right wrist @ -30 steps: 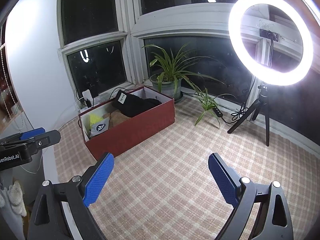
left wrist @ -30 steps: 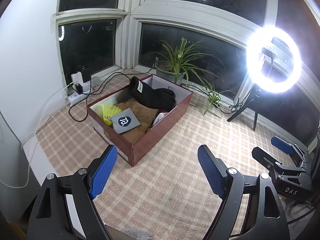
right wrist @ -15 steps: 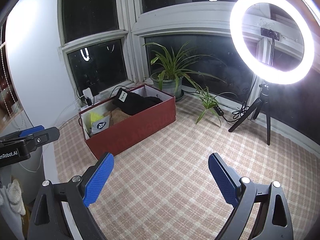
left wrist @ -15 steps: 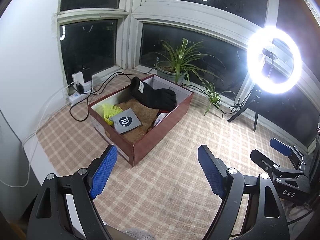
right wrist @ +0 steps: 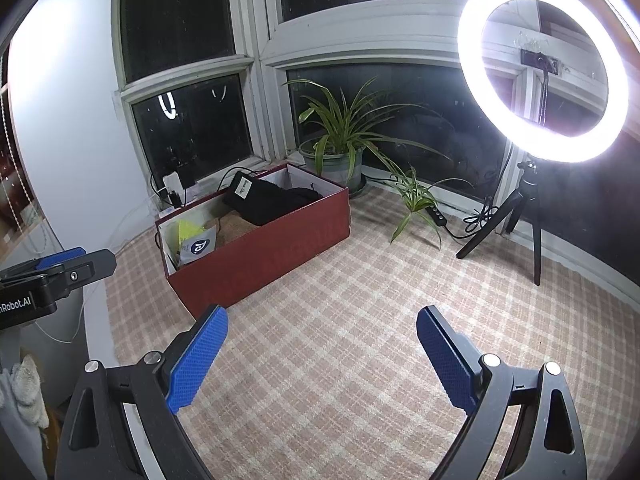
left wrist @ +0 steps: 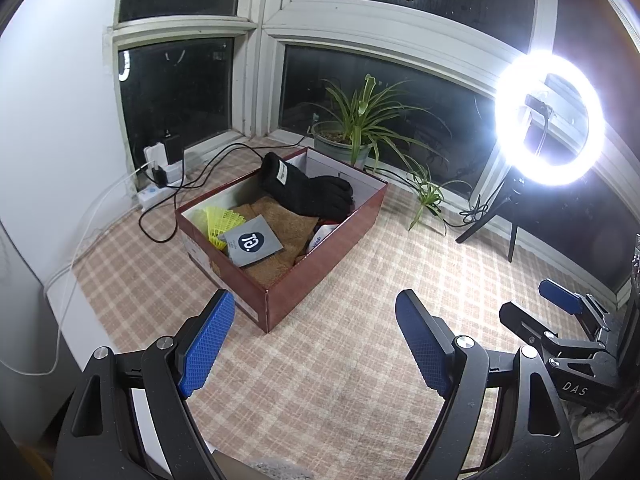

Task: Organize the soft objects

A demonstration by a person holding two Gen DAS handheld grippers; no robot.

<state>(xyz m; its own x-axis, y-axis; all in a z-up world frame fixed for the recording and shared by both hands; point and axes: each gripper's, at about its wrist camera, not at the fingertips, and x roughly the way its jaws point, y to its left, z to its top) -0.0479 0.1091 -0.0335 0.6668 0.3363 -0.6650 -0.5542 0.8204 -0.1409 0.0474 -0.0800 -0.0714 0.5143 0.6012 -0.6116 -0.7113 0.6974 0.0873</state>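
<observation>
A dark red cardboard box (left wrist: pixel 320 280) stands on the checked mat. In it lie a black glove (left wrist: pixel 308 194), a brown towel (left wrist: pixel 280 232), a grey pouch (left wrist: pixel 252 242) and a yellow mesh item (left wrist: pixel 216 222). The box also shows in the right wrist view (right wrist: pixel 260 256) with the glove (right wrist: pixel 272 200). My left gripper (left wrist: pixel 316 344) is open and empty, held above the mat just in front of the box. My right gripper (right wrist: pixel 320 356) is open and empty, above the mat to the right of the box.
A potted plant (left wrist: pixel 352 136) stands behind the box by the window. A ring light on a tripod (right wrist: pixel 540 80) stands at the right. A power strip with cables (left wrist: pixel 160 180) lies at the back left. A white wall (left wrist: pixel 48 160) bounds the left side.
Both grippers have drifted slightly; the view of the box has shifted a little. Both stay open and empty.
</observation>
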